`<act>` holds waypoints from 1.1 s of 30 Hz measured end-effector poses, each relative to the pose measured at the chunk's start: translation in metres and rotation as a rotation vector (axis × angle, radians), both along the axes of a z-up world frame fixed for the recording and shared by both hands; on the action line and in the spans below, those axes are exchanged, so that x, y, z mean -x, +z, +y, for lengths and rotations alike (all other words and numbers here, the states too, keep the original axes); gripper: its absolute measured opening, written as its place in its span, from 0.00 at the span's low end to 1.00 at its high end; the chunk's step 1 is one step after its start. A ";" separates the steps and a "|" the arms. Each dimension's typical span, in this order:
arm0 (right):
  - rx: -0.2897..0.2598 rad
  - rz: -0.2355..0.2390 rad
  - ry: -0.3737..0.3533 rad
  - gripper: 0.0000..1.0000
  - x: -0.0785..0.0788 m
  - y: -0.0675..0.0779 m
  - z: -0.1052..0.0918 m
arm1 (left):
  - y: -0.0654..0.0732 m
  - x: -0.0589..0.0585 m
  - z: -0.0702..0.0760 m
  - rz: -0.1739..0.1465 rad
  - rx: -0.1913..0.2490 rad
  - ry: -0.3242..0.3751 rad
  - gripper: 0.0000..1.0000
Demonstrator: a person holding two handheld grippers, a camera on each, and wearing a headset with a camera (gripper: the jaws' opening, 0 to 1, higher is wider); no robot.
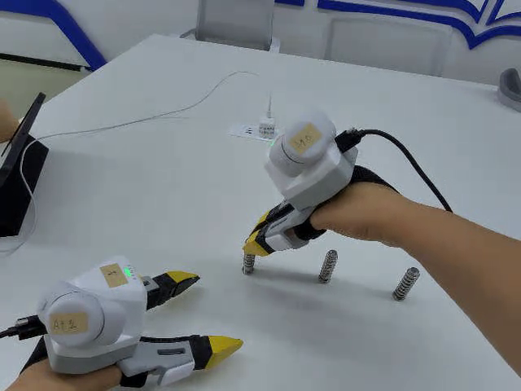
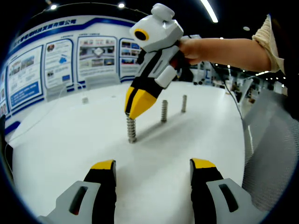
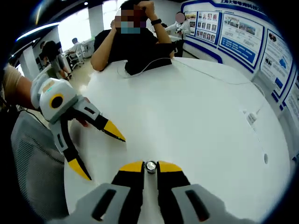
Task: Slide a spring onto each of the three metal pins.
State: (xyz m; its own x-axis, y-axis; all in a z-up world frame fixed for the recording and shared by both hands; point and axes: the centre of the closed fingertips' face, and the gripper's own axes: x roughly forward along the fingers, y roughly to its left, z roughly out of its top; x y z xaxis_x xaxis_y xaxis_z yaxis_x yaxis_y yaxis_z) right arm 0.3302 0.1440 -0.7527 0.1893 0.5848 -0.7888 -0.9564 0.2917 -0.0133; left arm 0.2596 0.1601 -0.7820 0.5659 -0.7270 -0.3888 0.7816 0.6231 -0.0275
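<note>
Three springs stand upright in a row on the white table (image 1: 163, 187). The middle spring (image 1: 328, 266) and the right spring (image 1: 405, 283) stand free. My right gripper (image 1: 254, 244) points down on the left spring (image 1: 248, 262), shut on its top. In the right gripper view the round top of that spring (image 3: 150, 166) sits between the closed yellow tips of the right gripper (image 3: 150, 169). My left gripper (image 1: 213, 314) rests low near the table's front, open and holding nothing. In the left gripper view the left gripper (image 2: 153, 164) faces the left spring (image 2: 131, 129).
A white adapter (image 1: 264, 128) with a thin cable (image 1: 163, 116) lies at the table's middle back. A black device (image 1: 16, 175) stands at the left edge. A seated person (image 3: 133, 46) is across the table. A chair (image 1: 236, 20) stands at the far side.
</note>
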 end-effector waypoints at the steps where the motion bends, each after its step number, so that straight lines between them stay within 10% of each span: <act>1: 0.001 -0.001 0.000 0.12 0.000 -0.001 0.000 | 0.000 0.000 0.000 0.000 0.000 0.000 0.65; 33: 0.010 -0.025 -0.014 0.21 0.000 -0.012 -0.004 | 0.001 0.000 0.000 0.002 -0.003 -0.003 0.65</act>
